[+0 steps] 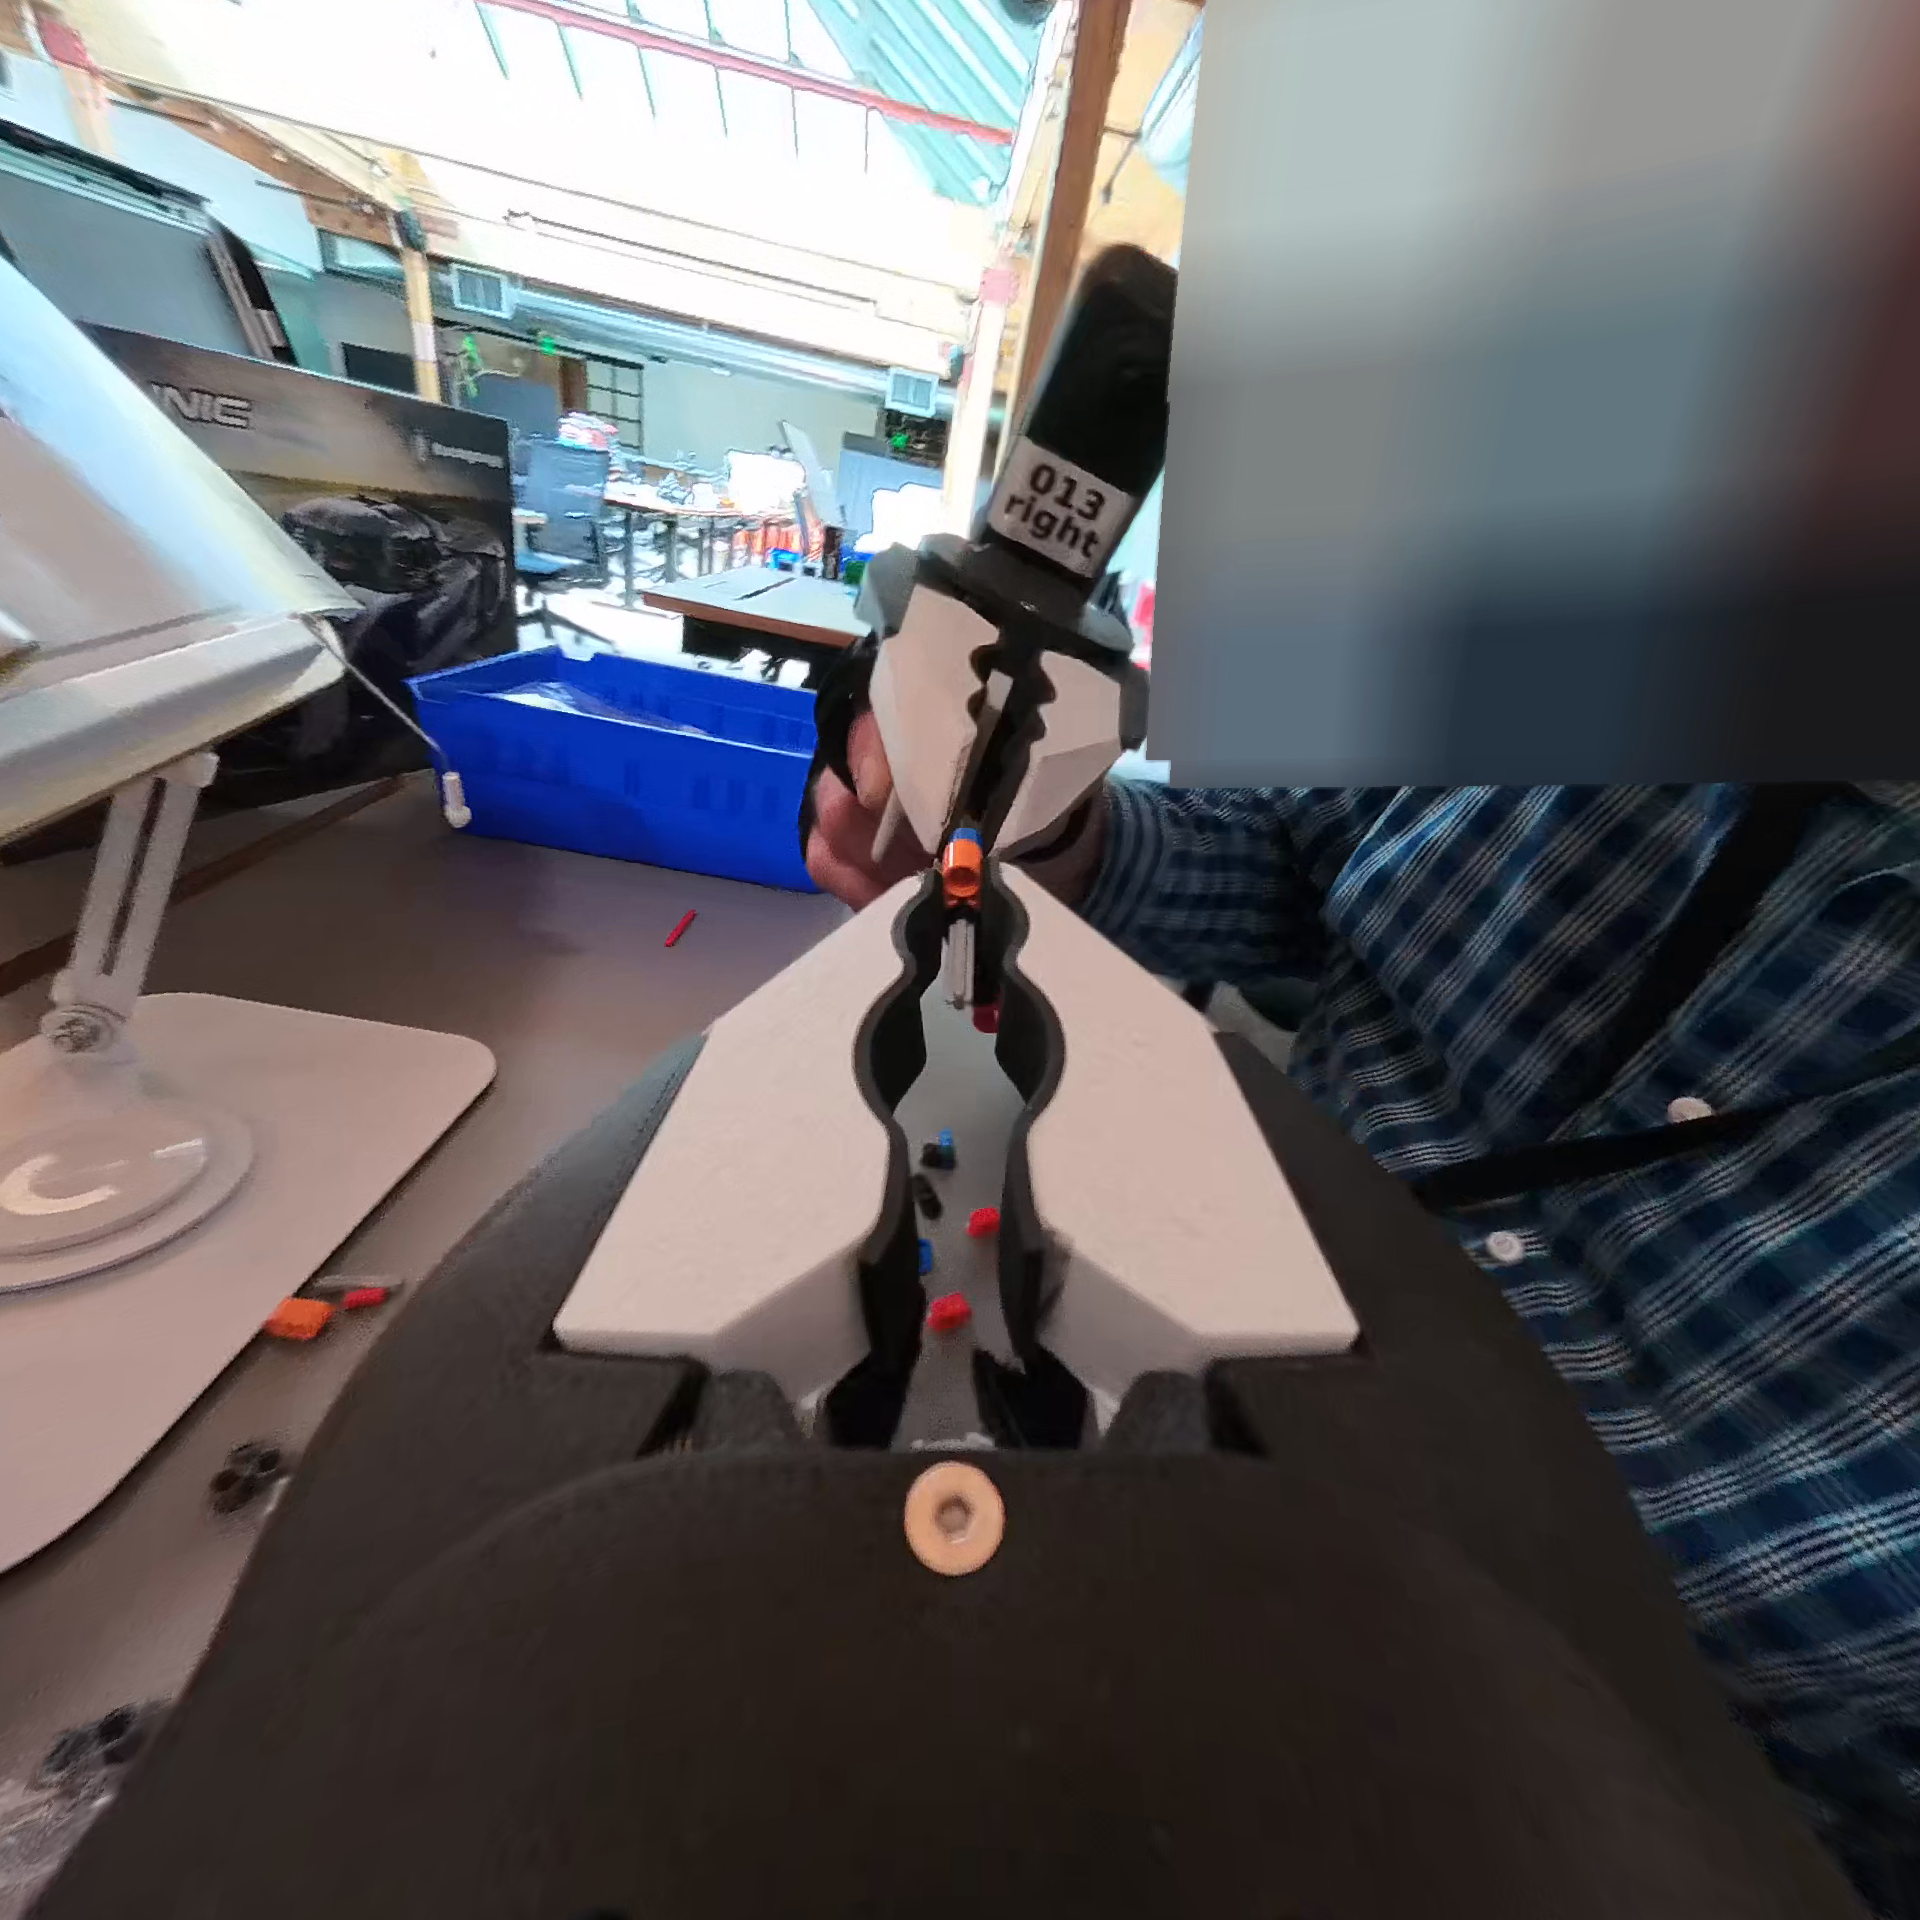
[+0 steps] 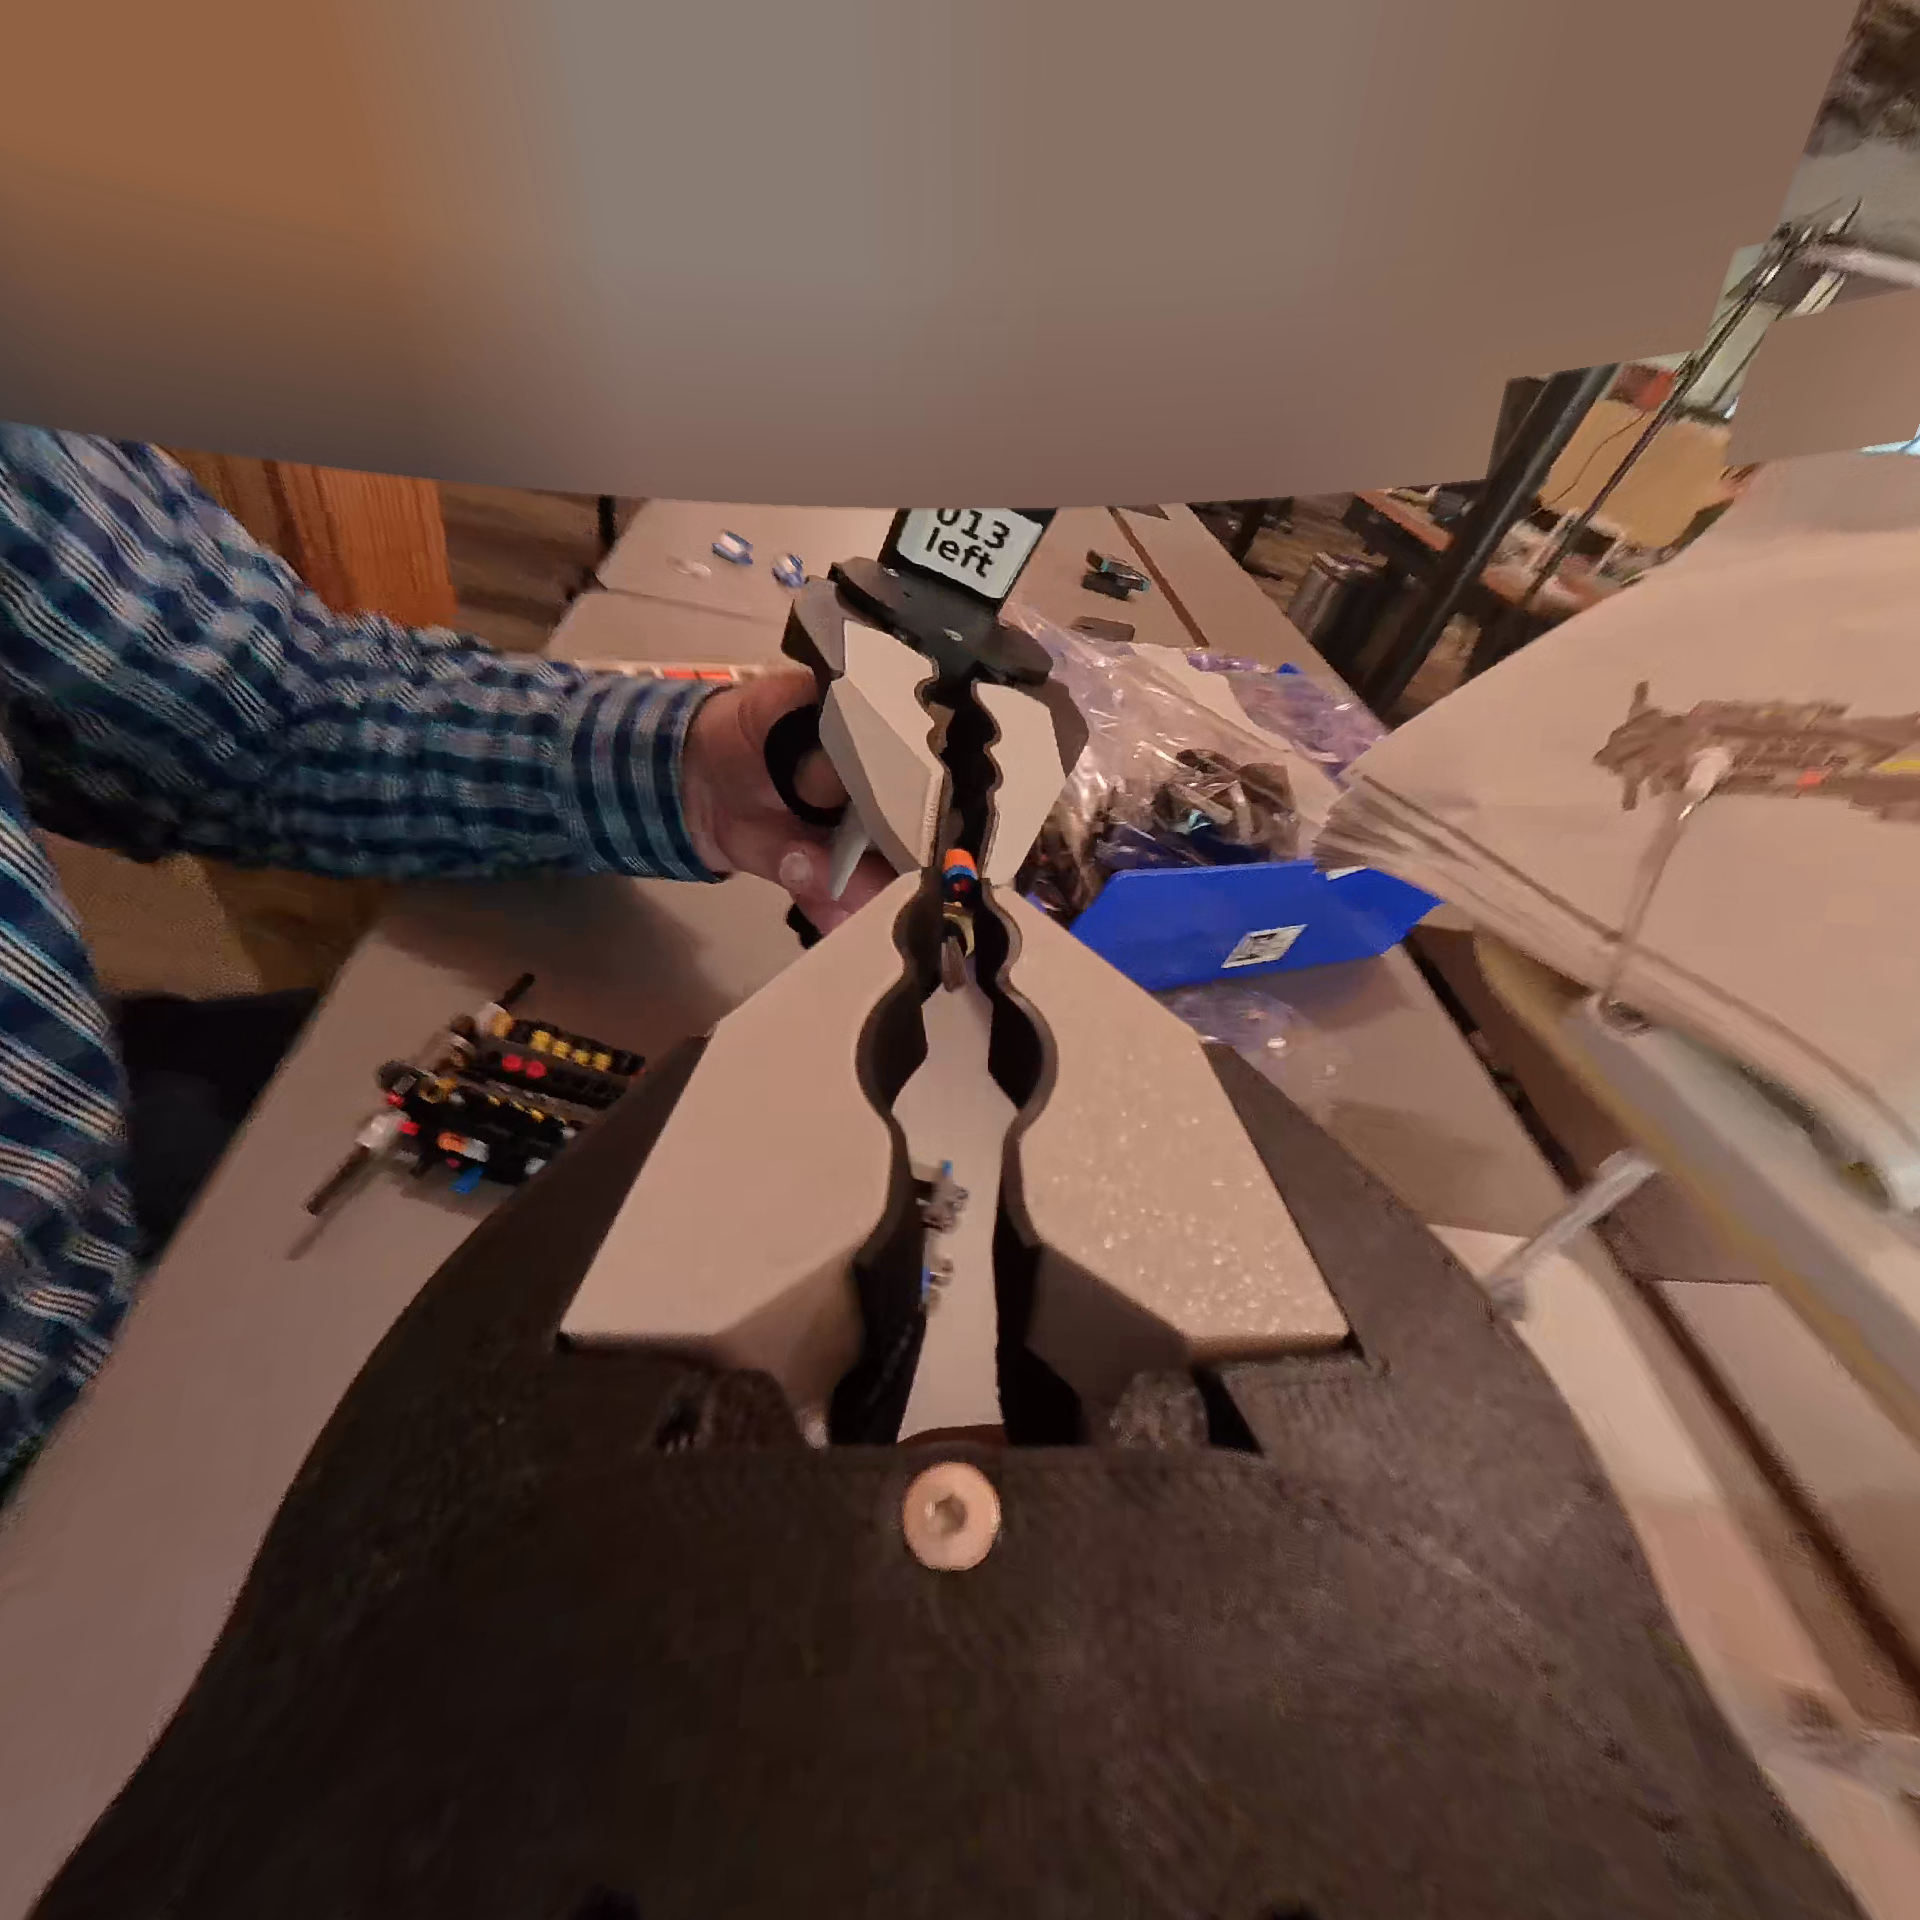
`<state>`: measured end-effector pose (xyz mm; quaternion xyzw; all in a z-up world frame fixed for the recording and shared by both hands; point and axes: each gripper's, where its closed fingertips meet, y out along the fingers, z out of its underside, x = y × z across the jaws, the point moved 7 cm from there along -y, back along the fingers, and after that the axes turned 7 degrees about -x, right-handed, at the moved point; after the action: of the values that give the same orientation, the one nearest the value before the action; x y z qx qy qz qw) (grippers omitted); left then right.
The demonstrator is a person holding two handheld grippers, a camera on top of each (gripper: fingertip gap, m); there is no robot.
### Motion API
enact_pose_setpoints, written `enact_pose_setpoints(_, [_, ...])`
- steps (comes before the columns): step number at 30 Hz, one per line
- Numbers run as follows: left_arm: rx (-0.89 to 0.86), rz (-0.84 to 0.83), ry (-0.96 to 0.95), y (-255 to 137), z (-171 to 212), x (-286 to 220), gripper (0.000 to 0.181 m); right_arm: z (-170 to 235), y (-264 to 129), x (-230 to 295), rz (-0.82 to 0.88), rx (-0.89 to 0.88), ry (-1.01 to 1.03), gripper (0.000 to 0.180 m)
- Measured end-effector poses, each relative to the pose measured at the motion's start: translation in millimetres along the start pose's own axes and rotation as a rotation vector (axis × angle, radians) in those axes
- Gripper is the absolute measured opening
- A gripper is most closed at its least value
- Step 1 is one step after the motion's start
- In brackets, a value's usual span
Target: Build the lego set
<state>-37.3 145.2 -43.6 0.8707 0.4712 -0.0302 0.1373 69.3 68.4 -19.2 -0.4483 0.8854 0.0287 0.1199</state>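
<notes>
On the grey table at left a black partly built lego frame [image 2: 499, 1101] waits beside loose red bricks [image 1: 948, 1311], while the left gripper [image 1: 961, 902] and right gripper [image 2: 951, 902], both clamped tip-to-tip, join a small orange-and-blue pin subassembly [image 1: 962, 883] in mid-air, so much building likely remains.

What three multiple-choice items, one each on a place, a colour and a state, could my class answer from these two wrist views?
1. Where is the small lego assembly?
A. in the blue bin
B. between the two grippers' tips, in the air
C. on the lamp base

2. What colour is the bin?
A. blue
B. green
C. yellow

3. How is the left gripper?
A. wide open
B. out of view
C. shut on the assembly

Key: 1 B, both grippers' tips meet at it; 2 A, plainly blue; 3 C, its fingers pinch the piece, as do the right gripper's.
</notes>
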Motion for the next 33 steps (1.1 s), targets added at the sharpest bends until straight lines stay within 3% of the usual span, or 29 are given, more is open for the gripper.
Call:
enact_pose_setpoints(18, [0.118, -0.181, 0.295, 0.2, 1.3, -1.0, 0.005, 24.7, -1.9, -14.8, -0.005, -0.173, 0.681, 0.000])
enact_pose_setpoints(20, [0.072, -0.103, 0.329, 2.5, -3.3, -14.0, 0.004, 29.5, -9.0, -24.8, 0.054, -0.198, 0.737, 0.000])
enact_pose_setpoints(23, [0.147, -0.217, 0.353, 1.7, 1.3, -0.7, 0.005, 27.4, -11.6, -20.0, 0.063, -0.172, 0.645, 0.000])
enact_pose_setpoints(26, [0.055, -0.182, 0.251, -7.7, -4.0, 5.6, 0.004, 22.6, -14.5, -19.3, 0.042, -0.181, 0.593, 0.000])
enact_pose_setpoints(30, [0.024, -0.140, 0.213, -5.9, -2.1, 5.6, 0.005, 26.4, -4.0, -12.8, 0.043, -0.097, 0.521, 0.022])
enact_pose_setpoints(33, [0.004, -0.117, 0.202, -1.4, -1.2, 3.3, 0.005, 28.5, 2.3, -9.8, 0.007, -0.074, 0.531, 0.016])
